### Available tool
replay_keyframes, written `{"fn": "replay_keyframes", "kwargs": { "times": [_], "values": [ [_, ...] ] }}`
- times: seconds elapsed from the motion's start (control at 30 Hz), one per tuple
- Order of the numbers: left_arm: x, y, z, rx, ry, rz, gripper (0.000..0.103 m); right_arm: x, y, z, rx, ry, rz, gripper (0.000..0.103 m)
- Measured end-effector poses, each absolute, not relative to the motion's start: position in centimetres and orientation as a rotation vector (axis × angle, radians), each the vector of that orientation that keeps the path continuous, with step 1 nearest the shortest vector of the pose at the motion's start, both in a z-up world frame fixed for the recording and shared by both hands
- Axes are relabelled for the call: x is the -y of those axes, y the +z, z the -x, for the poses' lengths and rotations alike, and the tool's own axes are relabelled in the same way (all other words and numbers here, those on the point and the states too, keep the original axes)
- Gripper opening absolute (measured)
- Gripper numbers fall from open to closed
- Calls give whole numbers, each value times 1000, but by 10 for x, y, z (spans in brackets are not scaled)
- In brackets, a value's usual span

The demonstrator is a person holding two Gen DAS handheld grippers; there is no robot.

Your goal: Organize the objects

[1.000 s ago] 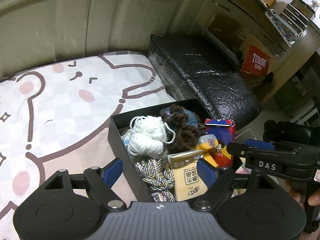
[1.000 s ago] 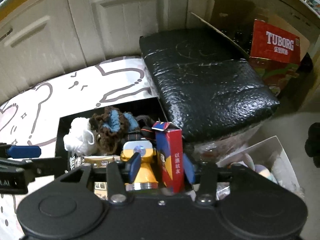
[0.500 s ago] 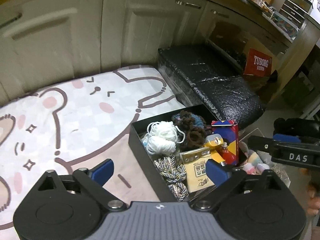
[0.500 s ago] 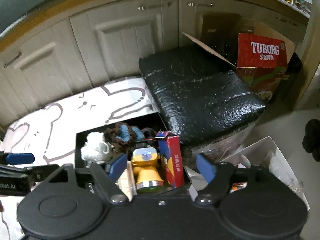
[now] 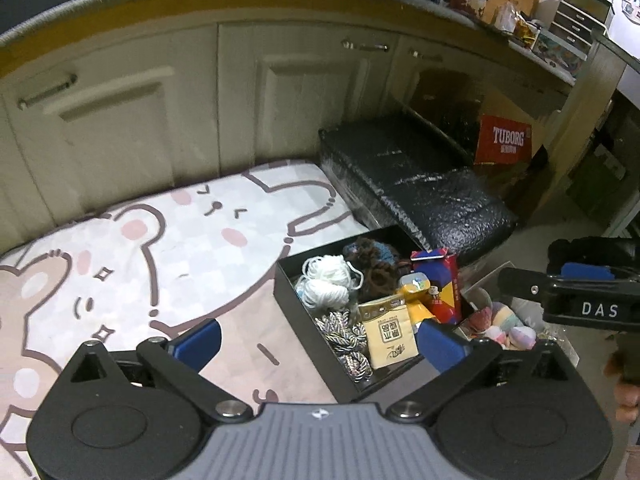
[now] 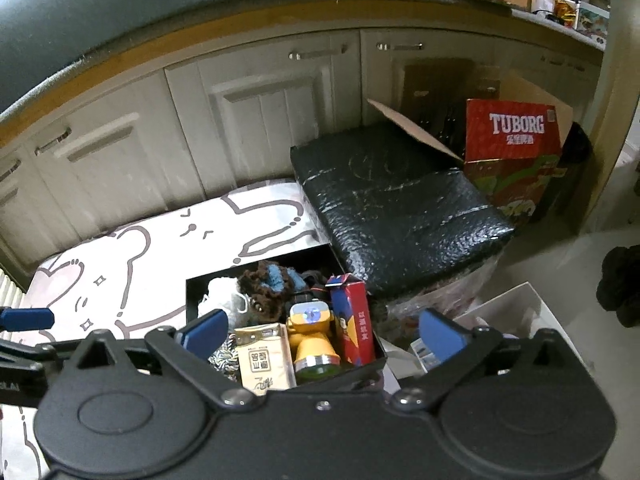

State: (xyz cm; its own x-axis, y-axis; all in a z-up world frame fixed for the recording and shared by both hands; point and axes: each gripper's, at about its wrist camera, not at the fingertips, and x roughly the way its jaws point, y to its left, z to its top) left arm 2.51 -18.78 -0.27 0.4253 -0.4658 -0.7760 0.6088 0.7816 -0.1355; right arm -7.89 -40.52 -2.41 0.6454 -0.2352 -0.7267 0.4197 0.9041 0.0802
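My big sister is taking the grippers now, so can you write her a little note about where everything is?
Left gripper: open, holding nothing, above the mat edge of the black box.
Right gripper: open, holding nothing, above the box's near end.
In the box: white yarn, brown and blue yarn, braided cord, tan packet, yellow toy, and red carton standing upright.
Left: the white bin beside it holds pastel items; whether they need sorting is unclear.
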Motion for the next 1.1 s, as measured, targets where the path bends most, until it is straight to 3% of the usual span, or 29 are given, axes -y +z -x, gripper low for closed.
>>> {"fn": "replay_keyframes", "kwargs": {
  "times": [0.5,1.1],
  "values": [
    [161,41,10,-814,-522,-255,103,381,9,119,-782,-351,-203,103],
    [122,56,58,-758,-516,-261,103,341,30,168,-734,-333,-139,103]
  ]
}}
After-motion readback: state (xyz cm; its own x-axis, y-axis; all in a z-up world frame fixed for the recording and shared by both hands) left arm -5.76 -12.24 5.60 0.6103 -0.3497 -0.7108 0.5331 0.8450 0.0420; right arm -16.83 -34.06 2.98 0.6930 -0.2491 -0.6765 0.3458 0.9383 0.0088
